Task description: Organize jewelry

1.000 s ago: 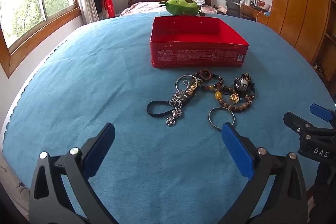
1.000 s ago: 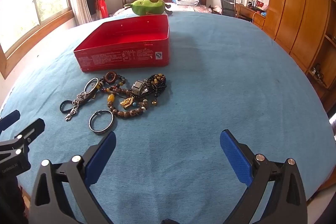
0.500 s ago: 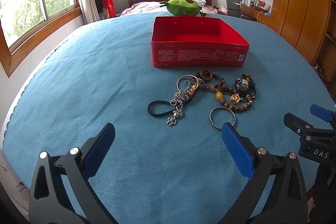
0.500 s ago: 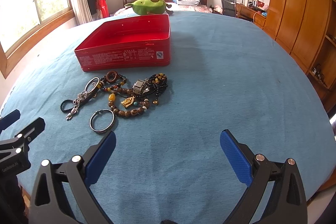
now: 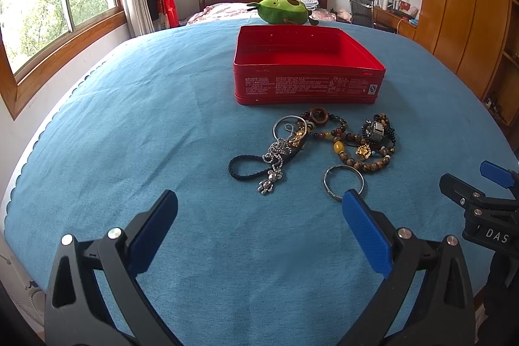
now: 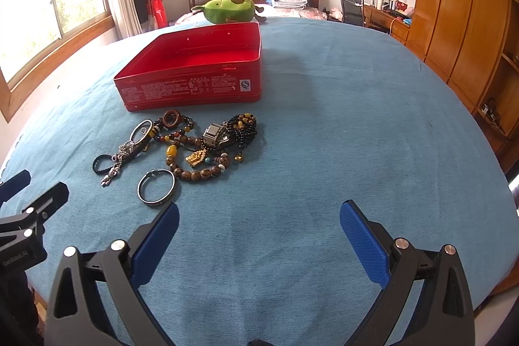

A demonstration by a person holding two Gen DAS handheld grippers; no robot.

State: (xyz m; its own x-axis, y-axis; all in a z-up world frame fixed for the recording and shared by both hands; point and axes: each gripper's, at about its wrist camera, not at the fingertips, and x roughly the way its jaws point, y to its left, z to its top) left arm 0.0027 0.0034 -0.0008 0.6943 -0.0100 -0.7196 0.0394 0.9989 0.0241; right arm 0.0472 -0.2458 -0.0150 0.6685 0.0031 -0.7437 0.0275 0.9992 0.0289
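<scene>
1. Jewelry pile [image 5: 334, 145] located on blue cloth [image 5: 162, 119], just in front of red tin [image 5: 308, 67]; tin interior shows red floor only.
2. Silver bangle [image 5: 343, 182] lying flat, nearest piece to both grippers, slightly apart from bead strands [image 5: 363, 156].
3. Left gripper [image 5: 259, 206]: jaws wide, holding nothing; bangle ahead, overlapped in view by right finger tip.
4. Right gripper [image 6: 259, 216]: jaws wide, holding nothing; bangle [image 6: 156, 186] ahead-left, just beyond left finger tip.
5. Black cord [image 5: 246, 169] and silver chain [image 5: 274, 164] running left of bangle, long axis roughly diagonal.
6. Judgement: left gripper better aligned for bangle; small rightward shift required to straddle rim.
</scene>
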